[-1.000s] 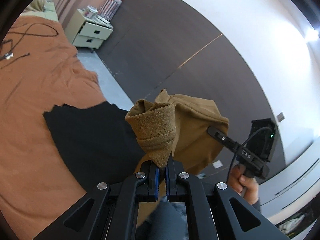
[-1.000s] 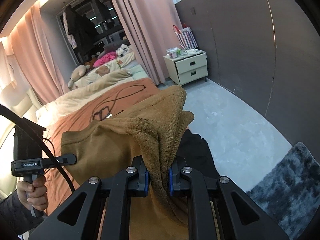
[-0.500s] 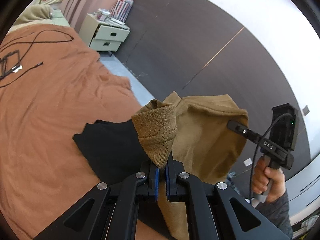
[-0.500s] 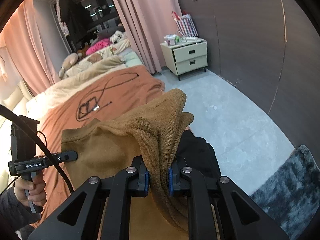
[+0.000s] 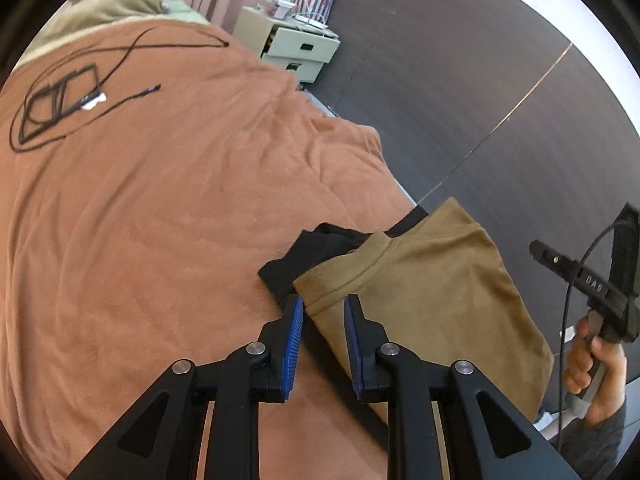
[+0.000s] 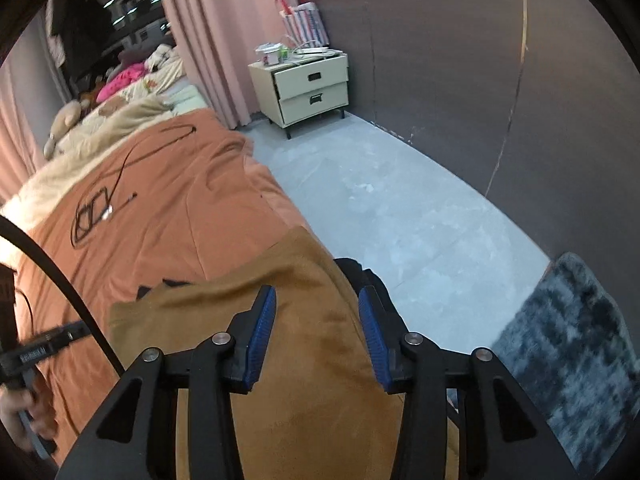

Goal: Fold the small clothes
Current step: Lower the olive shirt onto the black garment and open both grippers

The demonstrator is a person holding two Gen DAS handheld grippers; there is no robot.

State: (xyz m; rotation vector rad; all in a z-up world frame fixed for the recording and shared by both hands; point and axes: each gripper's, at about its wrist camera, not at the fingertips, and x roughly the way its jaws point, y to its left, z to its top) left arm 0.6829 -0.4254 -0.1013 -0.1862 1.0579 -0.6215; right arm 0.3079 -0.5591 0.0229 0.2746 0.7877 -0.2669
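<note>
The tan garment (image 5: 432, 292) lies on the bed (image 5: 160, 200) at its floor-side edge, spread over a black garment (image 5: 304, 256) that shows past its far edge. Left gripper (image 5: 323, 308): jaws have just been opening and stand apart — the near corner of the tan garment sits between them, unclamped. Right gripper (image 6: 316, 308): jaws have just been opening, now wide apart above the tan cloth, pads clear of it. A black cable (image 5: 60, 92) lies near the bed's far end.
</note>
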